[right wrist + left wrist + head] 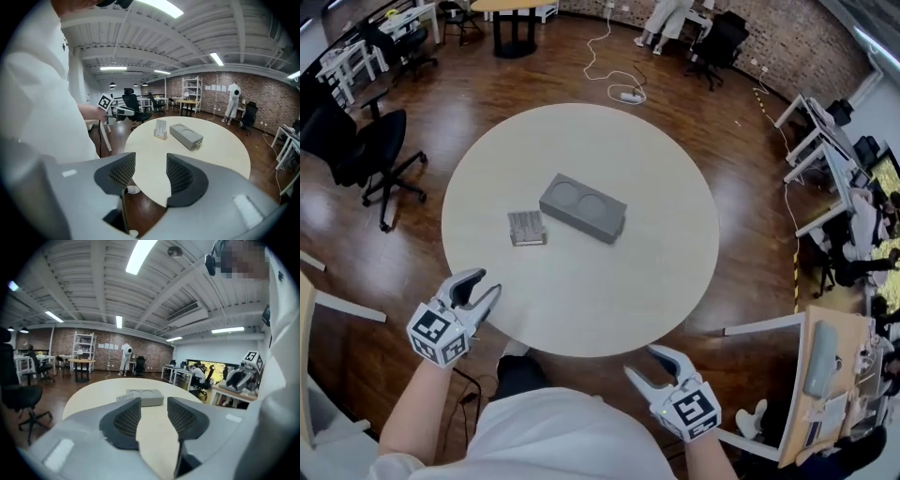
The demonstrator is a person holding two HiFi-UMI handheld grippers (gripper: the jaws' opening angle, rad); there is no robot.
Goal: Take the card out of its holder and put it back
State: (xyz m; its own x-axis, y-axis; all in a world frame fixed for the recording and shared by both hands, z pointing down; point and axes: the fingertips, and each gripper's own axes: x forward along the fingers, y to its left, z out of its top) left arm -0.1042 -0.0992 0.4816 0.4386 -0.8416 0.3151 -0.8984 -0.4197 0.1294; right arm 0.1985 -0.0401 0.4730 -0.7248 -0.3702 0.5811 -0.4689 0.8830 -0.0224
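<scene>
Both tools empty, card in its holder
Left tool (485, 284) and right tool (642, 362) have jaws apart, gripping nothing. On the desk (581, 300), the card holder (527, 228) stands just beside the grey block (583, 207), card upright inside.

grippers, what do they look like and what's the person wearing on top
Both the left gripper and the right gripper are light grey moulded plastic with two curved jaws. Their inner pads are dark grey with a mesh texture. Each carries a white cube printed with black square markers. The person wears a white top.
</scene>
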